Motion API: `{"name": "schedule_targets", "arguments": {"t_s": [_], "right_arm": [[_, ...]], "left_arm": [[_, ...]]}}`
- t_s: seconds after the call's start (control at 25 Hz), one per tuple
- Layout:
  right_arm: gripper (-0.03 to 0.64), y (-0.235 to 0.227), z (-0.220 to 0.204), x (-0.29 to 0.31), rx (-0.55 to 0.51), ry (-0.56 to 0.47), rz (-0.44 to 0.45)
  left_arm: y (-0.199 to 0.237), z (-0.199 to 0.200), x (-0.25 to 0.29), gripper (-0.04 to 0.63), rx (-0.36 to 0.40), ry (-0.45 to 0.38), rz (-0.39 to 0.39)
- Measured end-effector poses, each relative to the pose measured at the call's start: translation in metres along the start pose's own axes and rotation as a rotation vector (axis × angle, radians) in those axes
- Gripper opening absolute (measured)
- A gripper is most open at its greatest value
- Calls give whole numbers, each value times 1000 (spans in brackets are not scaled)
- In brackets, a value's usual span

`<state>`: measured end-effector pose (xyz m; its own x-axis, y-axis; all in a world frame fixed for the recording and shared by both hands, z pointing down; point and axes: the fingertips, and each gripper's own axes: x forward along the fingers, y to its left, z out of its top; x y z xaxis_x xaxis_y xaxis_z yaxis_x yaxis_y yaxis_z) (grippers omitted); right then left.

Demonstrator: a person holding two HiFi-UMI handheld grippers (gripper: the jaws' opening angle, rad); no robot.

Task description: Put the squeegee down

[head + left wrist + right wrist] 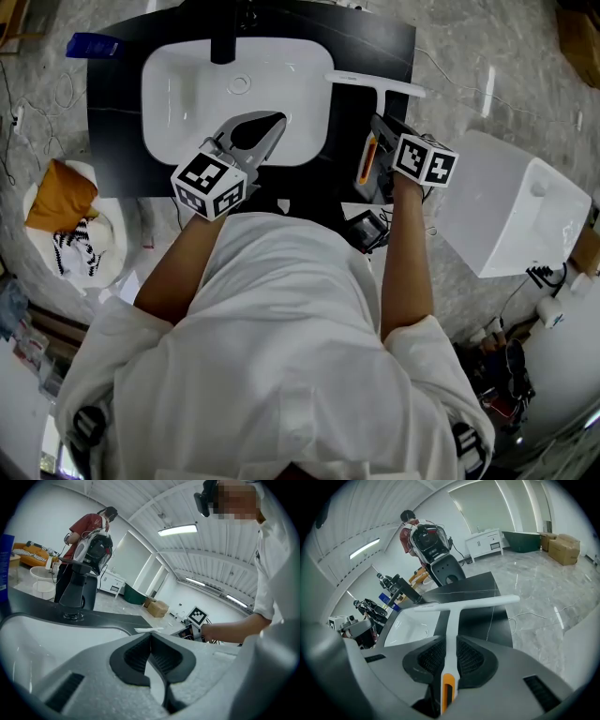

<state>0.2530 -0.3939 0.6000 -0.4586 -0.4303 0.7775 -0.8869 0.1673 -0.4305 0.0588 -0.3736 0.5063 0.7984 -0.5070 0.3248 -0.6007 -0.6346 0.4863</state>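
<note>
No words, brands or numbers can be read anywhere. The only signs are black-and-white square markers on the left cube and right cube.

Seen from the head view, much of the handle of the squeegee is covered by the right gripper. The jaws there are largely masked by the gripper's own body and its marker cube. In the right gripper view, the handle's orange end is lost behind the pads, under the gripper's body. From the left gripper, the squeegee is seen only as a small white sliver just beyond the jaw tips, too small for detail. The right gripper is mostly hidden there.
</note>
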Motion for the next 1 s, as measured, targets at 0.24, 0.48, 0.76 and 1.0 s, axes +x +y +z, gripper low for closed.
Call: {"name": "schedule_targets", "arguments": {"t_s": [0.24, 0.48, 0.76, 1.0], "right_arm": [[71, -1, -1, 8, 15, 0, 1], [71, -5, -7, 13, 17, 16, -26], [71, -7, -6, 17, 16, 13, -52], [71, -8, -10, 22, 19, 22, -64]], "left_arm": [[2, 0, -1, 17, -2, -2, 5], [2, -2, -3, 17, -3, 0, 7], [3, 0, -2, 17, -9, -3, 4], [6, -1, -4, 17, -12, -5, 7]]}}
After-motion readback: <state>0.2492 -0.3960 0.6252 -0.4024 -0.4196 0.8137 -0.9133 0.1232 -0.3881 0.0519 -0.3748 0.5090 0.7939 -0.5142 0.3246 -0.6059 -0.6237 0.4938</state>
